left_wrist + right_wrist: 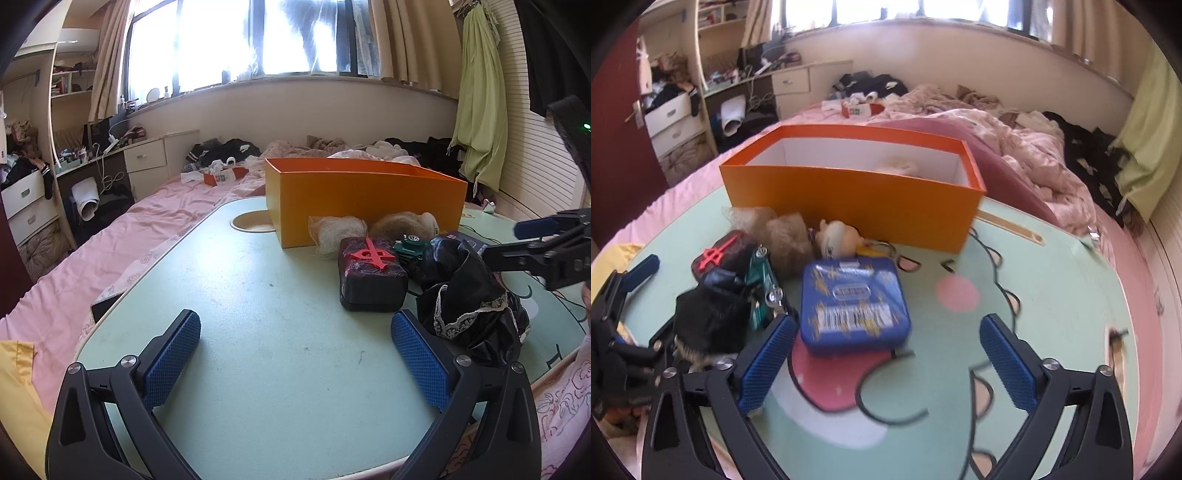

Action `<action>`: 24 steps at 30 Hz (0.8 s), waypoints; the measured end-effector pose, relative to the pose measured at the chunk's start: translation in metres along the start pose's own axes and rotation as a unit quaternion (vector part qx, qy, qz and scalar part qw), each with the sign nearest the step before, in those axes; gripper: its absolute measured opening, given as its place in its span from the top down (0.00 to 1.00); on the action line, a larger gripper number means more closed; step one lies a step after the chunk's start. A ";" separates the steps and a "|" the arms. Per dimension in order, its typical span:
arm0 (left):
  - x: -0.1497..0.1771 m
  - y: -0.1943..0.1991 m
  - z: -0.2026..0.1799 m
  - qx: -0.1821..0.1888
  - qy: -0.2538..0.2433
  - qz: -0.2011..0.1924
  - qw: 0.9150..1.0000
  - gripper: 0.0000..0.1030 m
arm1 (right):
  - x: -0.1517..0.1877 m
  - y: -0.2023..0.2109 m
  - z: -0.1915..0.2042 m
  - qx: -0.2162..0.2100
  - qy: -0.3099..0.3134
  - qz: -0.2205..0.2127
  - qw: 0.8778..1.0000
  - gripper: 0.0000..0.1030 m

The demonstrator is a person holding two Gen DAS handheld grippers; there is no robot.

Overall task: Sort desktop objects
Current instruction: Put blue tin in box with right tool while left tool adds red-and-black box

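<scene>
- Pink bed (155, 218) is lying beyond the surface, with dark clothes (225, 147) piling near its far end.
- Beige curtains (413, 40) are hanging beside the bright window (258, 37).
- Green garment (480, 107) is hanging at the wall.

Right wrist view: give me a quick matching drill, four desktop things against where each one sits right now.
Things:
1. blue tin
2. orange box
3. black lace cloth
4. right claw

Places:
A. at the back of the table, open top
B. left edge of the pile, beside the green toy car
C. open over bare table, nothing between its pads
D. flat on the table, in front of the doll

Pairs: 1-D, 2-A, 3-B, 4-C
</scene>
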State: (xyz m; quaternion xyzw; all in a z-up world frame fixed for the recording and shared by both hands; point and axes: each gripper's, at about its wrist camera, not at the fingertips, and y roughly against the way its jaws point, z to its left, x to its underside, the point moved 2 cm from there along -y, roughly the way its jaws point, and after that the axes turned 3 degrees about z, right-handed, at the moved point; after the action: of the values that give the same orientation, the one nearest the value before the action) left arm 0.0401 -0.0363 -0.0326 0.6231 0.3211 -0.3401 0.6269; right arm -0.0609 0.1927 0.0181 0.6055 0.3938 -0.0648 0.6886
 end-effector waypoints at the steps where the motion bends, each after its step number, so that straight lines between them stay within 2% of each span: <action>1: 0.000 0.000 0.000 0.000 0.000 0.000 1.000 0.00 | -0.004 -0.005 0.002 -0.004 0.005 0.008 1.000 0.09; 3: 0.000 0.000 0.000 0.001 0.000 0.000 1.000 0.00 | -0.008 -0.016 0.006 -0.006 0.012 0.028 1.000 0.16; 5: 0.000 0.001 0.000 0.003 -0.001 0.002 1.000 0.00 | -0.010 -0.027 0.009 -0.012 0.019 0.049 0.999 0.32; 6: -0.001 0.001 0.000 0.005 -0.001 0.005 1.000 0.00 | -0.011 -0.029 0.009 -0.024 0.013 0.046 0.999 0.35; 9: -0.006 0.006 0.001 0.020 -0.003 0.016 1.000 0.00 | -0.010 -0.027 0.006 -0.041 0.004 0.043 0.998 0.36; 13: -0.034 0.020 0.007 0.047 0.025 -0.002 0.999 0.00 | -0.003 -0.014 -0.002 -0.063 -0.023 0.018 0.998 0.36; 17: -0.062 -0.002 0.002 0.058 0.035 0.056 0.996 0.01 | -0.001 0.001 -0.007 -0.063 -0.039 -0.003 0.997 0.36; 18: -0.065 -0.010 -0.001 0.060 0.035 0.072 0.995 0.03 | -0.001 0.004 -0.009 -0.064 -0.042 -0.006 0.997 0.36; 21: -0.065 -0.032 -0.012 0.059 0.024 0.121 0.991 0.19 | -0.001 0.007 -0.013 -0.067 -0.049 -0.009 0.997 0.36; 24: -0.053 -0.043 -0.012 0.073 0.047 0.147 0.985 0.33 | 0.002 0.009 -0.016 -0.068 -0.055 -0.011 0.996 0.36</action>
State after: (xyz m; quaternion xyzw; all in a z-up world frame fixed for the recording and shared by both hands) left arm -0.0253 -0.0225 -0.0134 0.7229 0.2294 -0.2370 0.6071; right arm -0.0624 0.2095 0.0245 0.5485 0.3655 -0.0788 0.7479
